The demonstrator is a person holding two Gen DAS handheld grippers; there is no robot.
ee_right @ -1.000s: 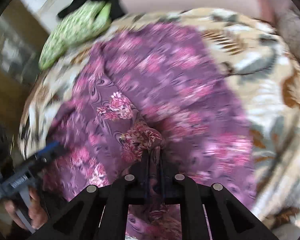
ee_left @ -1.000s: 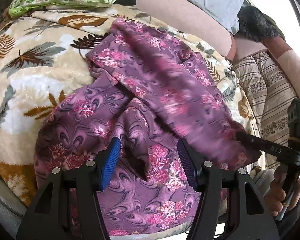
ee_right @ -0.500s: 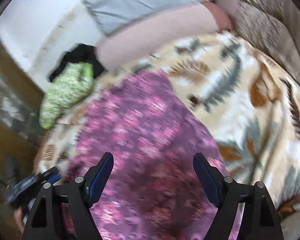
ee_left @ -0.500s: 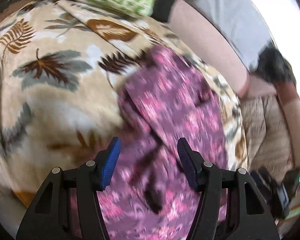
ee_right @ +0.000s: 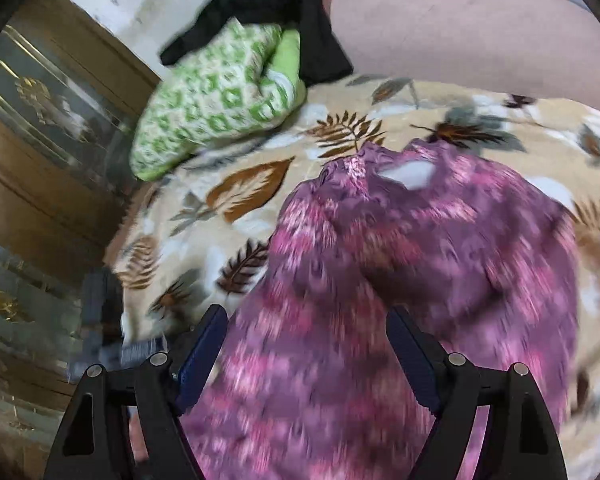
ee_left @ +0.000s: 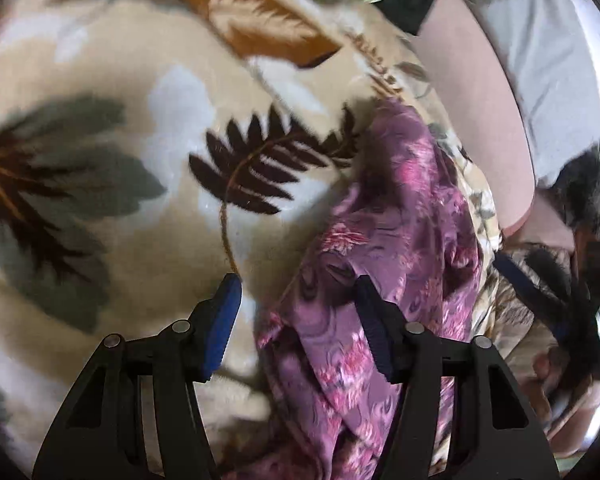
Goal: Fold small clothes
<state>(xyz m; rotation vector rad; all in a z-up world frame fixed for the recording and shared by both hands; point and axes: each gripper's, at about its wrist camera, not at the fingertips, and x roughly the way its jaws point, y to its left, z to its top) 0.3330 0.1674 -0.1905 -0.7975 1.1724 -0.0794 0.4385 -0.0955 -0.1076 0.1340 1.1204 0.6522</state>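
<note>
Garment (ee_right: pixel 420 280) lies rumpled on the blanket (ee_left: pixel 100 200); both grippers (ee_left: pixel 296 320) (ee_right: pixel 304 356) gape empty and should pinch opposite hems.

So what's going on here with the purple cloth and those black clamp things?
A person is folding a purple floral garment on a leaf-patterned blanket, using a handheld gripper in each hand. At this moment neither one grips the cloth: the left gripper and the right gripper both have their jaws open over it. The garment lies bunched and not neatly folded. A green patterned pillow sits beyond.
</note>
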